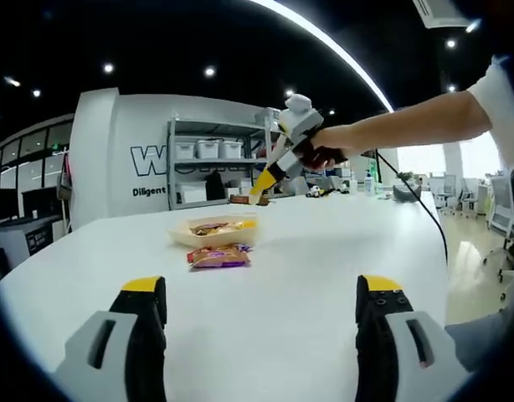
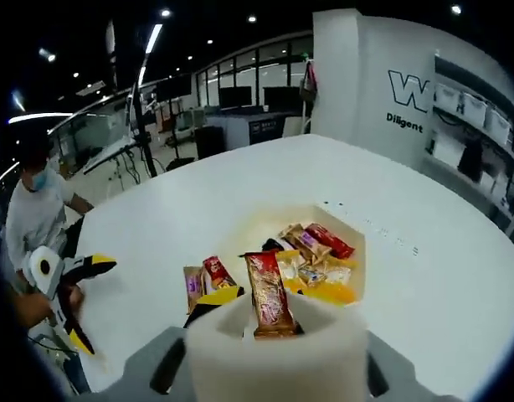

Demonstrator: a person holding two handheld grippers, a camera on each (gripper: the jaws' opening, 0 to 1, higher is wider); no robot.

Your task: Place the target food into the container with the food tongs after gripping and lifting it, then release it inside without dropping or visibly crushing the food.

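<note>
Right gripper (image 2: 272,322): its jaws are closed on a red snack bar (image 2: 269,295), held above the tray (image 2: 345,224); white tongs hide the jaw tips.
Left gripper (image 1: 259,314): jaws wide apart, holding nothing.
Tray: on the white table (image 1: 324,243), full of snacks.
Purple packet (image 1: 218,256): just beside the tray.
Shelf (image 1: 215,163): far behind, boxes blurry.

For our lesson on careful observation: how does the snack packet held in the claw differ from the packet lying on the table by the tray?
The held packet is clamped in the right claw and lifted off the table. The loose packet lies flat on the table beside the tray.
The held packet looks red-brown, while the loose packet is mostly purple.
Both are wrapped snacks, and both are outside the tray.
</note>
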